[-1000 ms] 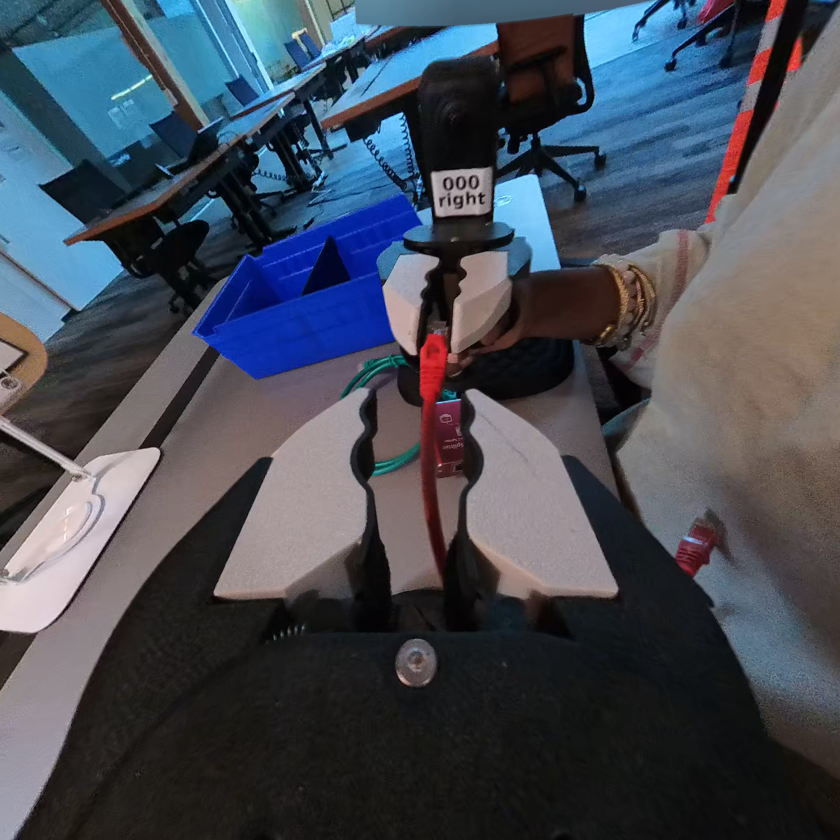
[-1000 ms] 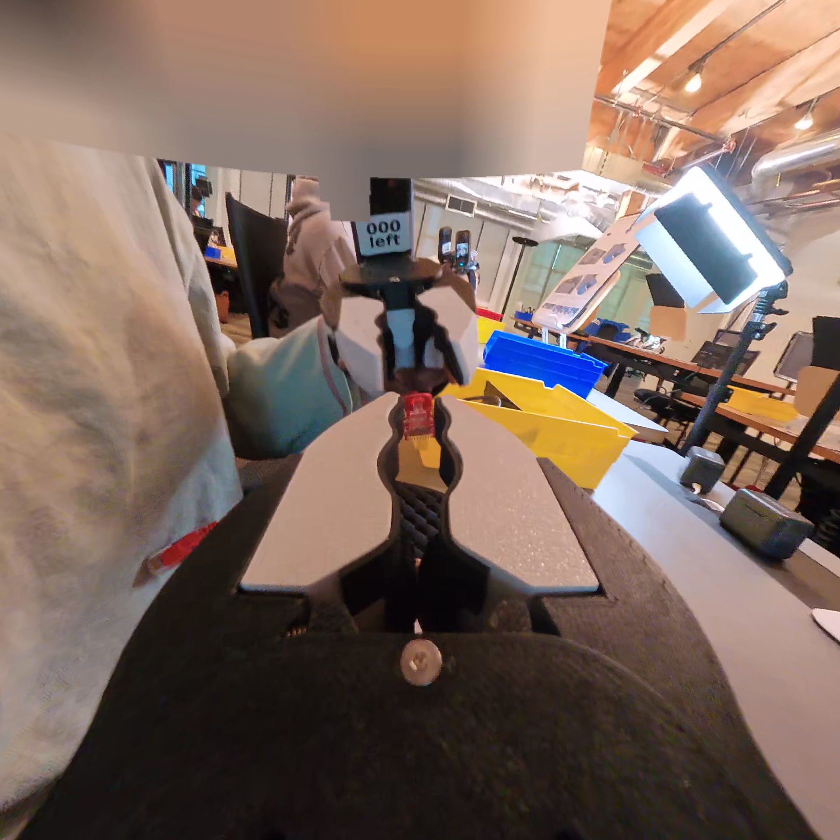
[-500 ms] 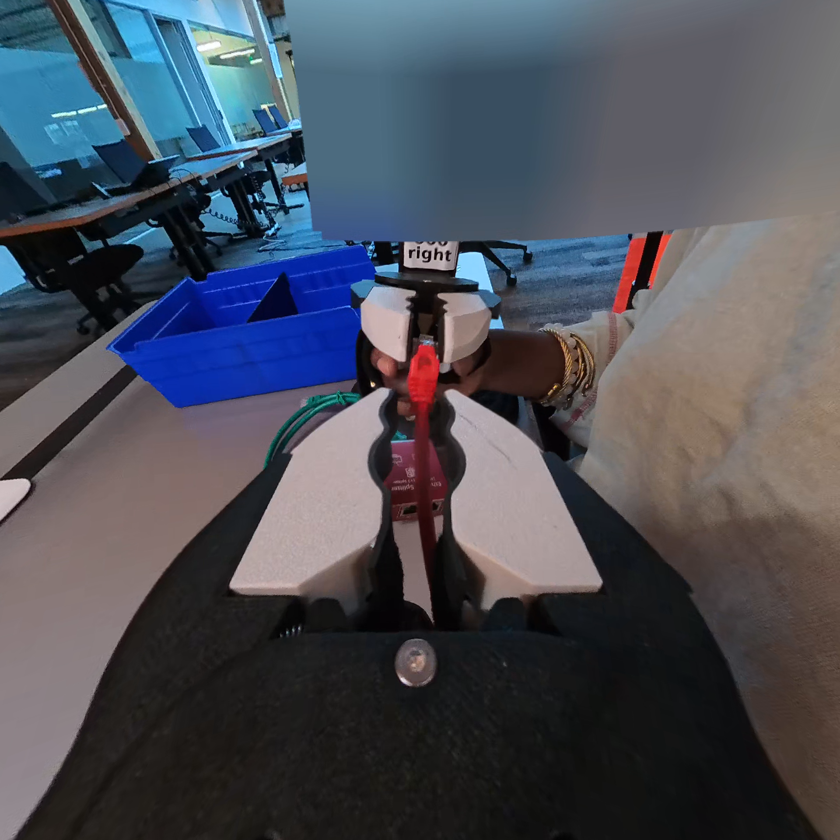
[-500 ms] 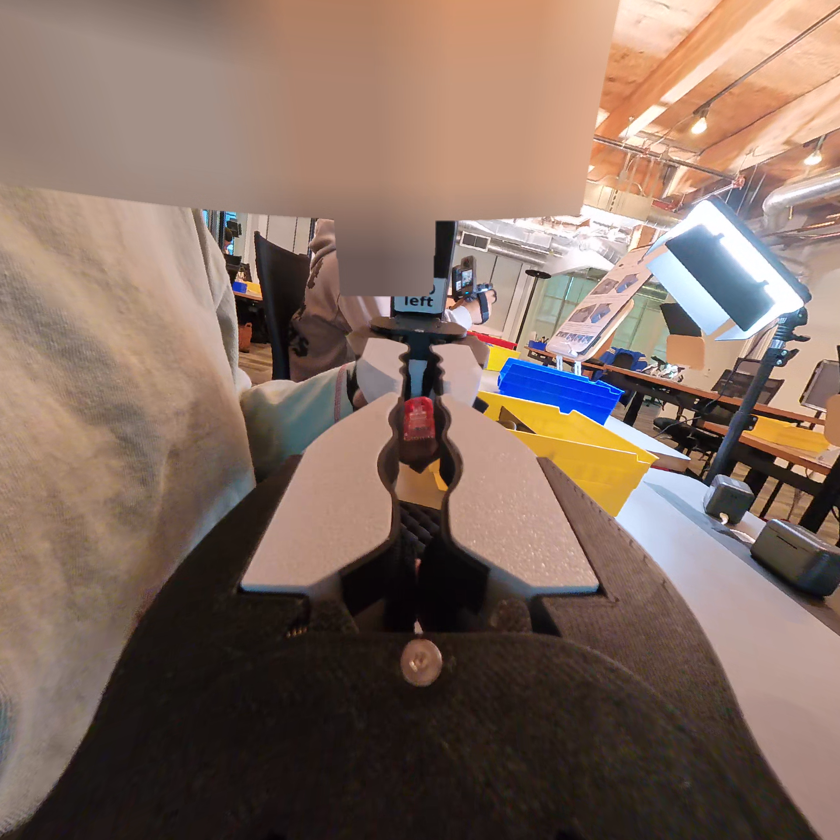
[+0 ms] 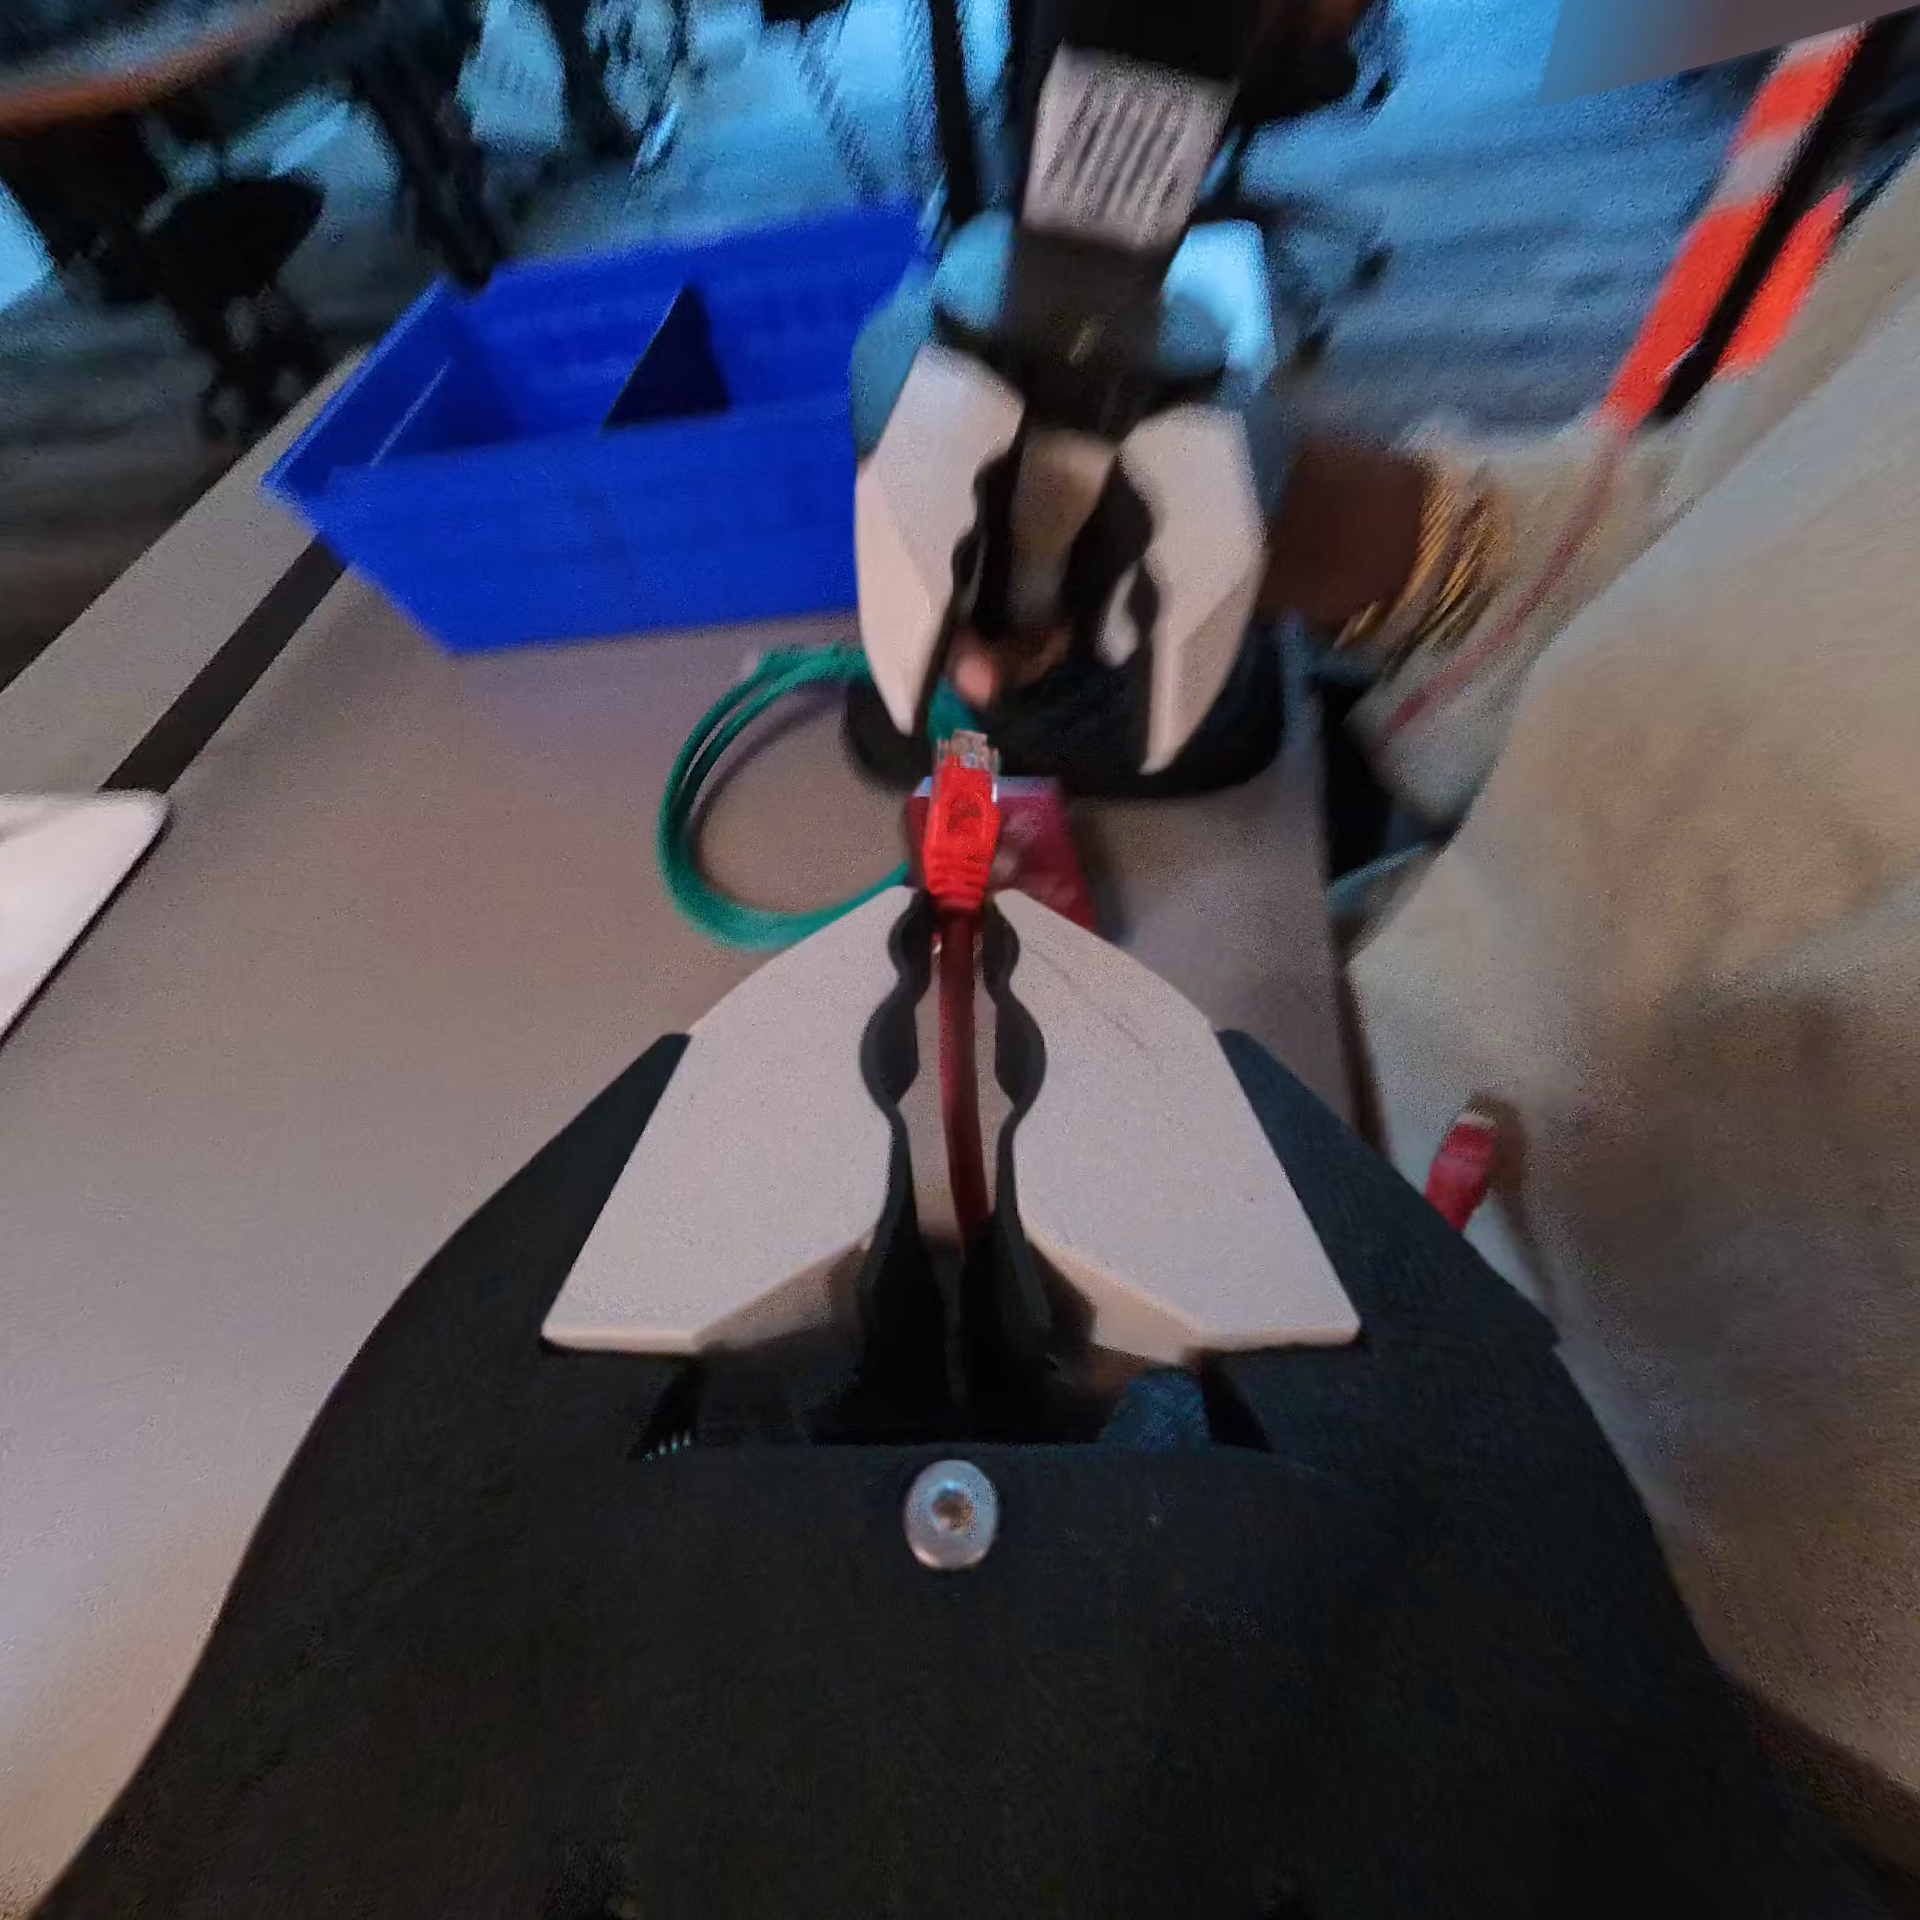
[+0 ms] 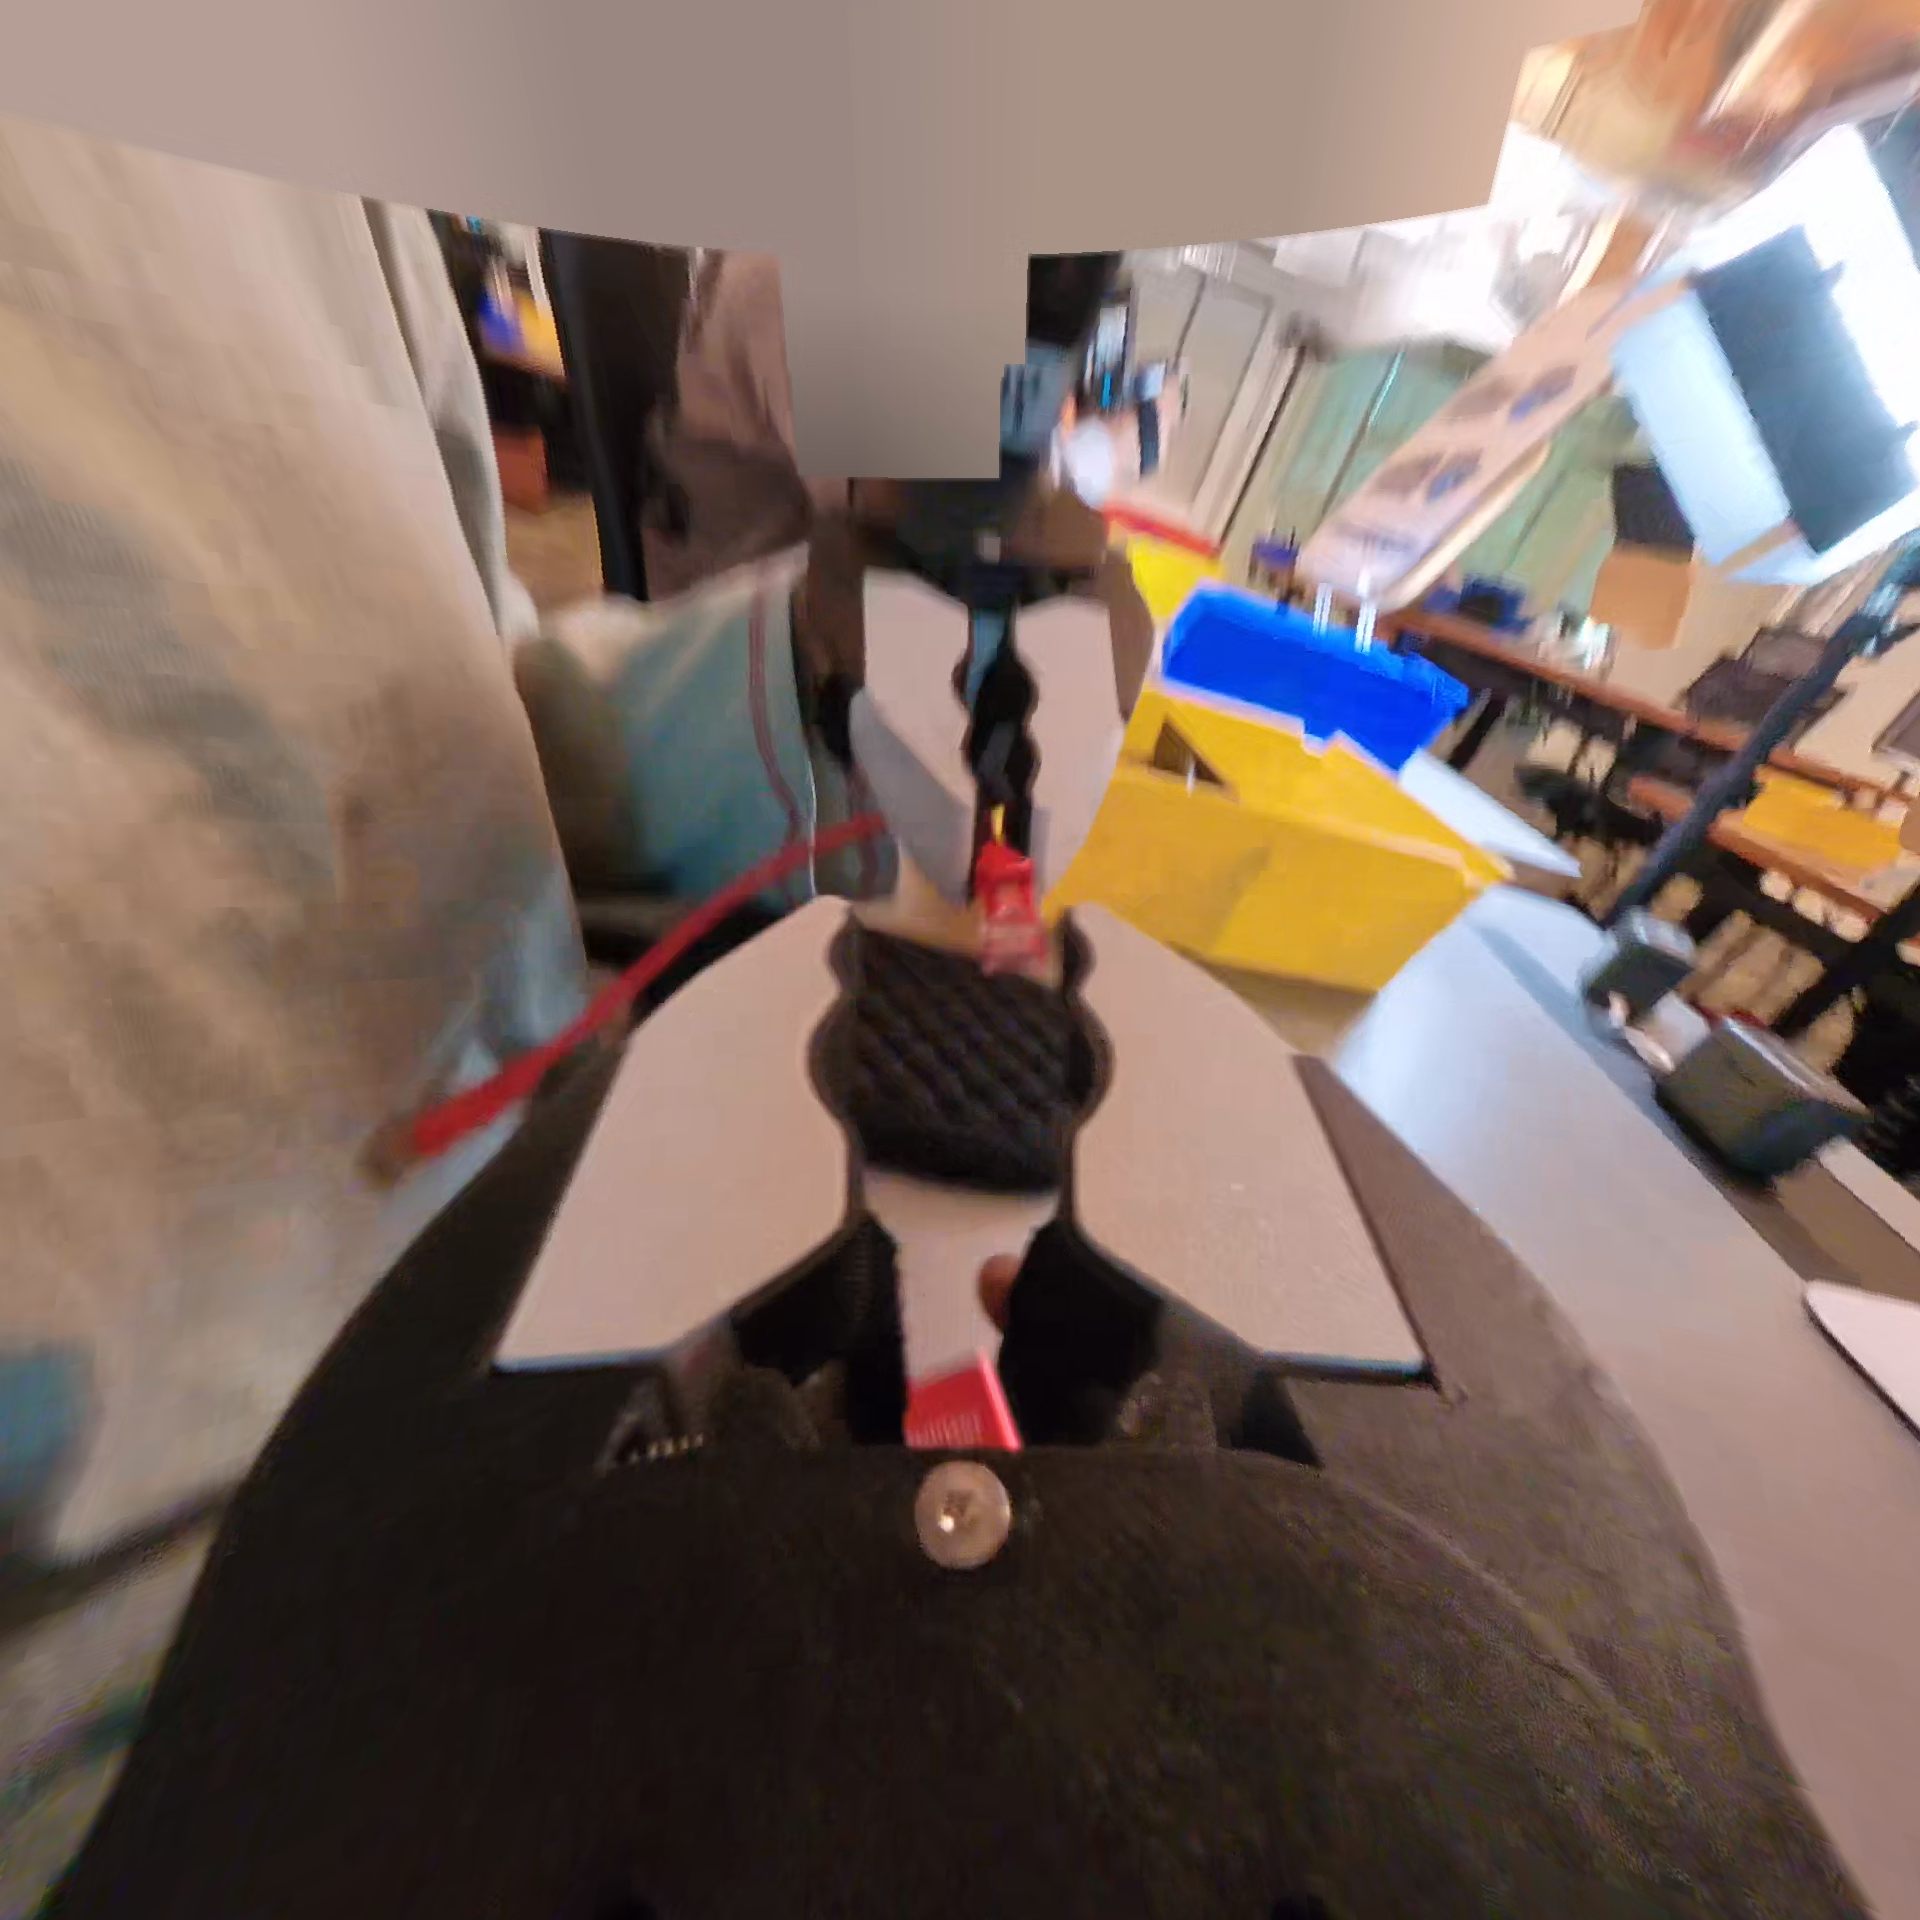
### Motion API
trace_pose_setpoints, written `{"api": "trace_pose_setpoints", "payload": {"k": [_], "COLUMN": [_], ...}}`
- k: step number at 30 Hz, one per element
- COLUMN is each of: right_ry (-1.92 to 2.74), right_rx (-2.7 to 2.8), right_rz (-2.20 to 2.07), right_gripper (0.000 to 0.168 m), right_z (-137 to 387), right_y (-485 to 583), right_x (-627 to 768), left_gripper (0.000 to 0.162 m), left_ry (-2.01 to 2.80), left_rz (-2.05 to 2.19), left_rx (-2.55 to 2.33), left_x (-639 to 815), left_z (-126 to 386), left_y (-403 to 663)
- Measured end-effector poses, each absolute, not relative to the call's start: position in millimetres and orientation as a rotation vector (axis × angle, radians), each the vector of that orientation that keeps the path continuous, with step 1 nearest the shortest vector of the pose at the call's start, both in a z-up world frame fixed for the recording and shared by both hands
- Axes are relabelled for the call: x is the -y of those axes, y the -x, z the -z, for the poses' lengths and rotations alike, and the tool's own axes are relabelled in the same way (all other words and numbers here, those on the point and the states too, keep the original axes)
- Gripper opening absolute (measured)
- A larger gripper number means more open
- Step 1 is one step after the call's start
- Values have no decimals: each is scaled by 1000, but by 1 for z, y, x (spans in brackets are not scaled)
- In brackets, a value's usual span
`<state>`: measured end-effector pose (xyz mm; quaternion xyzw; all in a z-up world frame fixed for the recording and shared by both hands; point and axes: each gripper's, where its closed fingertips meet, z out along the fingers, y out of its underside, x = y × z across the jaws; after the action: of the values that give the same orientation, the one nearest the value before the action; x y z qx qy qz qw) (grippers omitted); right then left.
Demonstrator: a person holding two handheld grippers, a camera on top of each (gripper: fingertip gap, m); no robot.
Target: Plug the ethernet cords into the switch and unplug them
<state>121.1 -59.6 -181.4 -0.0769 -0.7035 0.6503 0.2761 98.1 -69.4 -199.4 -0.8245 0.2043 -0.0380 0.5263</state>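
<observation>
The left claw [image 5: 951, 925] is clamped on the red ethernet cord [image 5: 961, 1081], which runs back along the gap between its grey fingers. The cord's red plug [image 5: 963, 831] projects just past the fingertips, clear of the bench. The free end of this cord [image 5: 1463, 1169] hangs at the person's beige garment, off the near right edge of the grey bench [image 5: 364, 987].

The right claw [image 6: 961, 925] stands apart and grips nothing; in the left wrist view it [image 5: 1049, 717] hangs just beyond the red plug, not touching it.

The small red switch box [image 5: 1039, 852] lies flat on the bench below the plug, toward the right edge. A coiled green ethernet cord [image 5: 717, 821] lies just left of it. A blue plastic bin [image 5: 582, 468] sits toward the far edge; a yellow plastic bin [image 6: 1268, 862] shows in the right wrist view.

Both views are motion-blurred.
</observation>
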Motion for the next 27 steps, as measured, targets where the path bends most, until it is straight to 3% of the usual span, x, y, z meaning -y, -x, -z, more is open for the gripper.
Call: {"api": "trace_pose_setpoints", "payload": {"k": [3, 7, 14, 20, 27], "right_ry": [262, 335, 95, 325, 462], "right_rx": [2191, 2577, 2626, 2822, 2747], "right_rz": [-1336, -843, -307, -508, -909], "right_gripper": [73, 99, 91, 71, 70], "right_z": [223, 274, 314, 326, 316], "right_y": [-118, -128, -124, -121, -106], "right_x": [32, 4, -8, -2, 6], "left_gripper": [9, 9, 9, 9, 8], "left_ry": [2078, 2111, 2089, 2133, 2279], "left_rz": [11, -34, -18, -36, -206], "left_rx": [-467, -404, -363, -363, -383], "left_x": [83, 88, 88, 84, 79], "left_z": [208, 215, 221, 232, 267], "left_y": [-84, -73, -71, -72, -59]}}
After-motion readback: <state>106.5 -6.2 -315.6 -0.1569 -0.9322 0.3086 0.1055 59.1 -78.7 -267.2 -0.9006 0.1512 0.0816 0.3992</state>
